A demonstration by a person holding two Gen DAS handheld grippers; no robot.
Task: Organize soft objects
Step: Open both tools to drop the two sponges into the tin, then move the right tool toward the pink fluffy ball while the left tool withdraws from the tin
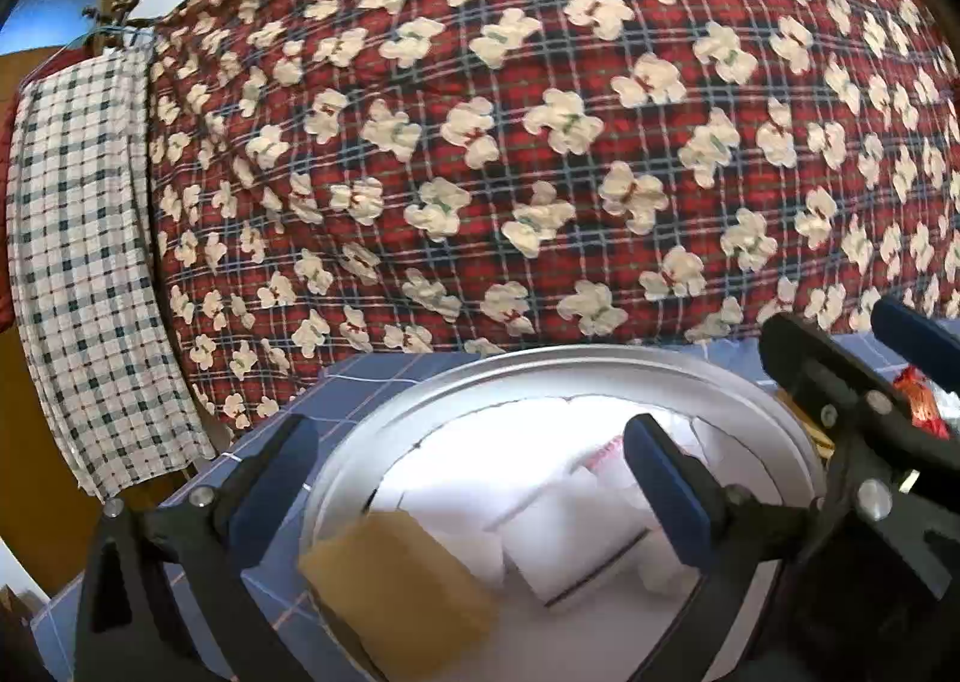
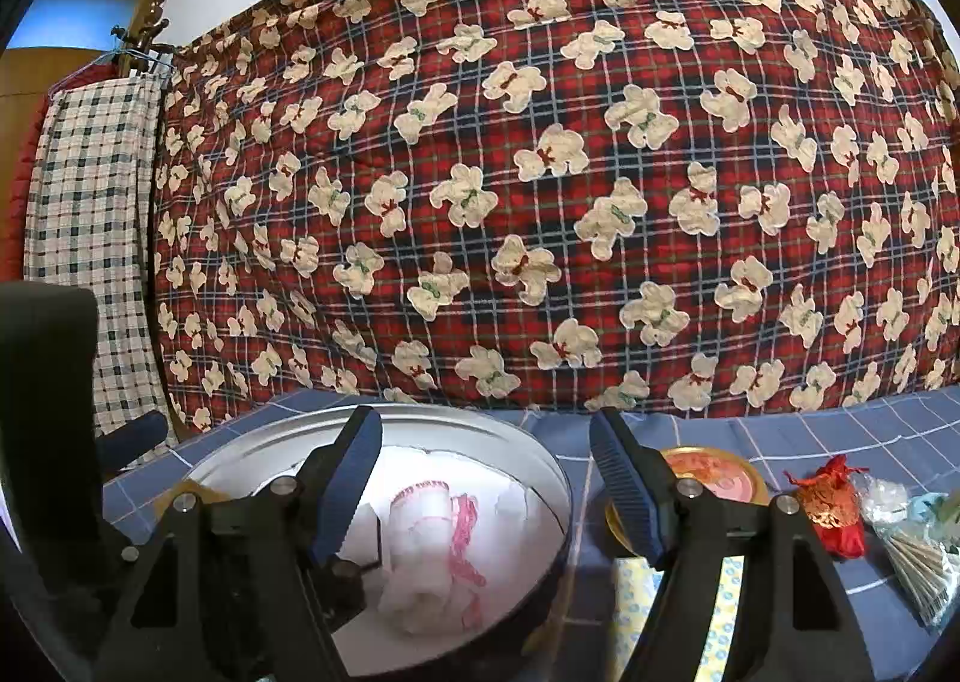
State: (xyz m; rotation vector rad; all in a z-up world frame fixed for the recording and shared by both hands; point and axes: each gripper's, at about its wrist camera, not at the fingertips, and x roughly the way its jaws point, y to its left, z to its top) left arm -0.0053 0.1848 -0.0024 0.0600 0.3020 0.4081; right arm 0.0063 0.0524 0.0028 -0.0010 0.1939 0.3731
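Observation:
A round metal basin [image 1: 540, 364] [image 2: 480, 430] stands on the blue checked tablecloth and holds white soft cloths [image 1: 576, 532] and a white cloth with red trim [image 2: 432, 526]. A tan sponge [image 1: 396, 586] lies inside its near left rim, between my left fingers. My left gripper [image 1: 474, 472] is open above the basin, holding nothing. My right gripper [image 2: 486, 466] is open over the basin's right rim, empty. It also shows at the right of the left wrist view [image 1: 852, 382].
A red plaid blanket with cream bears [image 1: 510, 111] [image 2: 540, 172] hangs behind the table. A checked cloth [image 1: 84, 262] hangs at left. A gold-rimmed tin [image 2: 714, 472], a red pouch [image 2: 831, 508], a plastic bag [image 2: 906, 538] and a yellow patterned cloth [image 2: 720, 616] lie right of the basin.

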